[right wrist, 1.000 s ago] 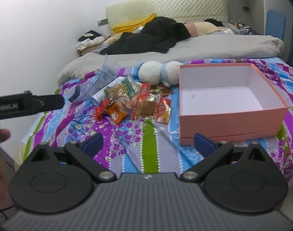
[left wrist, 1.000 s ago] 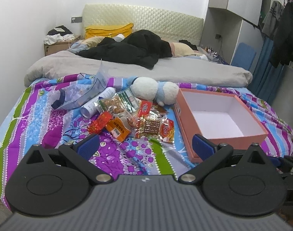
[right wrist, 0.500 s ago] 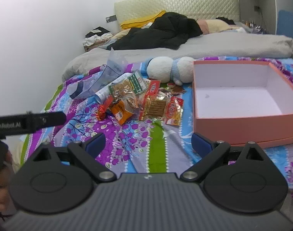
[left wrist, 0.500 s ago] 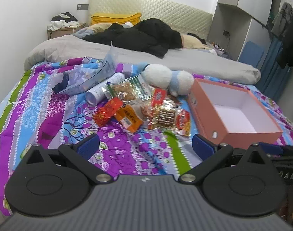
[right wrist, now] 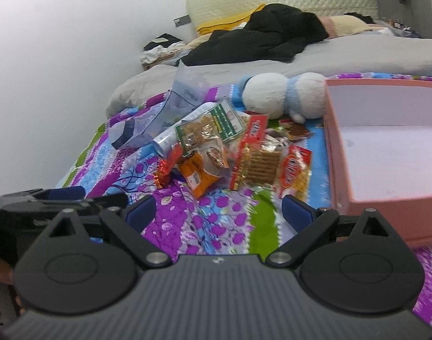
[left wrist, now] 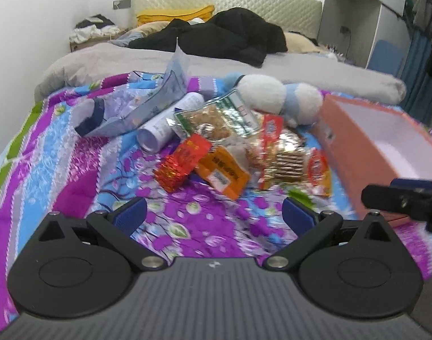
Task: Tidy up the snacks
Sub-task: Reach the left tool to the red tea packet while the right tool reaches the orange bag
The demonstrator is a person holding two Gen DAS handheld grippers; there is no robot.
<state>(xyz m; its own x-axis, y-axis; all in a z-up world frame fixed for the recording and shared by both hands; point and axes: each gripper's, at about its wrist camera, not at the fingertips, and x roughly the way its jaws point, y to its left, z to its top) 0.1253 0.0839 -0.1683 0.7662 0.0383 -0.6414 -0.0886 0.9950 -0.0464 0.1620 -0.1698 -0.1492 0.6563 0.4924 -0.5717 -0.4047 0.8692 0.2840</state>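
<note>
Both the left gripper (left wrist: 213,212) and right gripper (right wrist: 217,209) were spread wide, empty, above a purple-striped floral bedspread (left wrist: 74,170) strewn with crinkly foil snack packets (left wrist: 216,153) beside an open pink cardboard box (right wrist: 386,153).

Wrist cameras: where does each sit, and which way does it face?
Left wrist: on the left gripper, facing the snack pile; its jaws are open.
Right wrist: on the right gripper, facing the pile with the pink box alongside; its jaws are open.
Shared: pile, box, plush toy, and each shows the other gripper.
</note>
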